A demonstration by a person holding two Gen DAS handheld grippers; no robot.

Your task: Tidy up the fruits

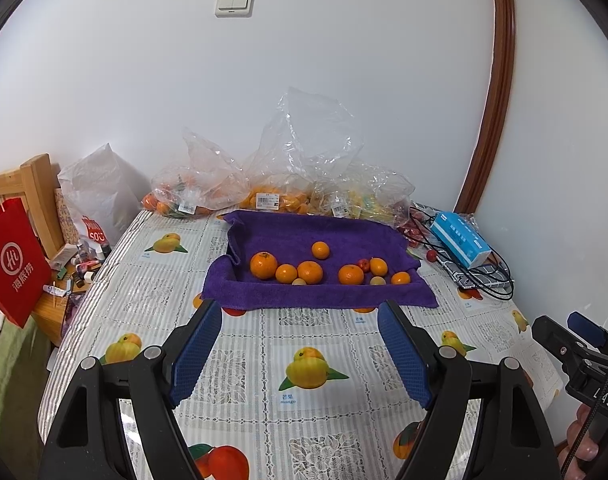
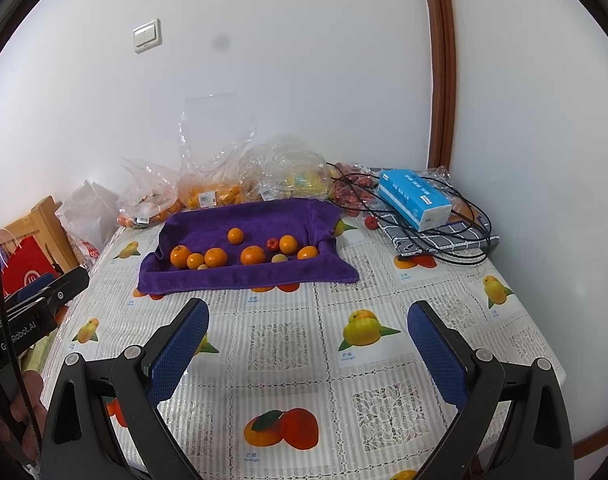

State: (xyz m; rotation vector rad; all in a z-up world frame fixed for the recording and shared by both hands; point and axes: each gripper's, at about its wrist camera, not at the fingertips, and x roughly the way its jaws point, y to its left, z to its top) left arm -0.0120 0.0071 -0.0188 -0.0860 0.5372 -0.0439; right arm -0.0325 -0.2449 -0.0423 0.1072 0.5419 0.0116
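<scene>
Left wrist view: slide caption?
Open left gripper hovers before purple towel holding loose orange citrus fruits.

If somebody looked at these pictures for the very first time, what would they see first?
Probably the bright purple towel in the middle of the table, with orange fruits scattered on it. Behind it, against the white wall, stand crinkly clear plastic bags with more fruit. Up close, the left gripper and the right gripper hover over the fruit-patterned tablecloth, jaws open and empty.

towel (image 1: 304, 236): purple nappy cloth | bags (image 1: 299, 148): clear crinkled plastic | tablecloth (image 1: 263, 344): glossy, lace-patterned | oranges (image 1: 263, 265): dimpled skin
</scene>
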